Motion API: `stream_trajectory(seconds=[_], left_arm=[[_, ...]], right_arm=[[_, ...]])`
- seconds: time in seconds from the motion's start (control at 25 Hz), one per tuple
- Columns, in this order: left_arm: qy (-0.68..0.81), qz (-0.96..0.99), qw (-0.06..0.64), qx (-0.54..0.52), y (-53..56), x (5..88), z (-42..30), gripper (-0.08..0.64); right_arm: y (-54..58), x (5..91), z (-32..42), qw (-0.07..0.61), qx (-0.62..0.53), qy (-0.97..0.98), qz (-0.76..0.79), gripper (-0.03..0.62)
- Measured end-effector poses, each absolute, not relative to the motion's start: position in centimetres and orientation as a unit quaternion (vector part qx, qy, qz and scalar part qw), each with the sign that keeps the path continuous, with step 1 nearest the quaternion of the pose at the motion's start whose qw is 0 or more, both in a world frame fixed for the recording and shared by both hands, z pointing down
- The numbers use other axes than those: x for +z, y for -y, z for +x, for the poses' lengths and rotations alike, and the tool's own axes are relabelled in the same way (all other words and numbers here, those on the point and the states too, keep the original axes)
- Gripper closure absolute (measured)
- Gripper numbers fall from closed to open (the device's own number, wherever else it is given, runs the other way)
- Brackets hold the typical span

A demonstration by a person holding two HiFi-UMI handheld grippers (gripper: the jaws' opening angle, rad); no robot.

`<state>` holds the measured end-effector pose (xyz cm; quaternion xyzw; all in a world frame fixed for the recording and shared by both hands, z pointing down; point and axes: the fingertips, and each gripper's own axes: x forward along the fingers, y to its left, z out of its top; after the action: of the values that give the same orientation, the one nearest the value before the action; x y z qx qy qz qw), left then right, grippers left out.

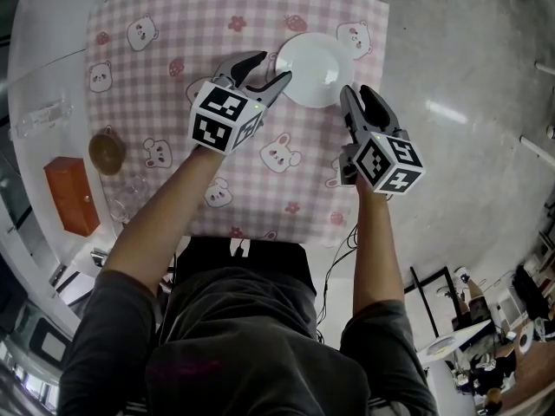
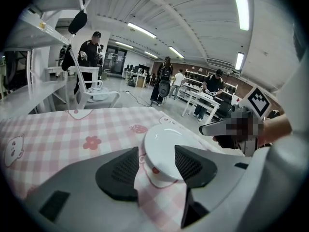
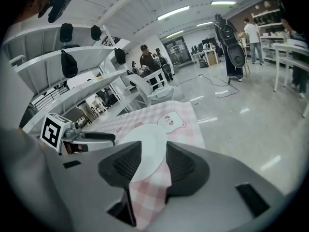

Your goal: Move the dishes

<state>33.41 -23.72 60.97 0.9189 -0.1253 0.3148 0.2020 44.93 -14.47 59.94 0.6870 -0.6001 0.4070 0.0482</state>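
1. A white plate (image 1: 316, 68) is seen on a pink checked cloth (image 1: 165, 68) near the cloth's far edge. It sits upright, and its well shows plain white.
2. The cloth is spread over the bench (image 1: 48, 50). Bear and strawberry prints are noted on it.
3. Left of the cloth, an orange box (image 1: 71, 195) and a round brown item (image 1: 106, 152) are recorded on the bench. Whether the brown item is a bowl or a lid cannot be told.
4. The left tongs (image 1: 271, 69) are held at the plate's left rim, pointed forward and down. The jaws are spread fairly wide. In the left gripper view the plate's near rim is framed between the pads, and no pad is seen pressing on it.
5. The right tongs (image 1: 357, 95) are held just beside the plate's near-right rim, also angled down. The jaws are parted by a narrower gap, with nothing gripped. In the right gripper view the plate and cloth are seen beyond the gap.
6. Both forearms are stretched forward from dark sleeves, roughly parallel, with the plate between the two tongs' tips.
7. In the head view one left fingertip overlaps the plate's rim. Contact there cannot be confirmed.
8. Small clear items by the orange box are too faint to identify.
9. The cloth's near edge is cut off by the person's body.
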Motion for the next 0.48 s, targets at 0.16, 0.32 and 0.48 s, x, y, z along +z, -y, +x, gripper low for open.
stream_trajectory(seconds=[0.16,0.32,0.48], left_arm=[[0.126,0.916,0.211,0.318,23.8,61.6,33.6,0.331],[0.128,0.912,0.216,0.324,23.8,62.2,33.7,0.333],[0.128,0.909,0.223,0.327,23.8,62.5,33.7,0.340]], right_arm=[[14.8,60.7,45.2,0.050,0.409,0.598,0.687,0.431],[14.8,61.4,45.1,0.054,0.415,0.596,0.686,0.431],[14.9,61.9,45.1,0.057,0.419,0.593,0.686,0.431]])
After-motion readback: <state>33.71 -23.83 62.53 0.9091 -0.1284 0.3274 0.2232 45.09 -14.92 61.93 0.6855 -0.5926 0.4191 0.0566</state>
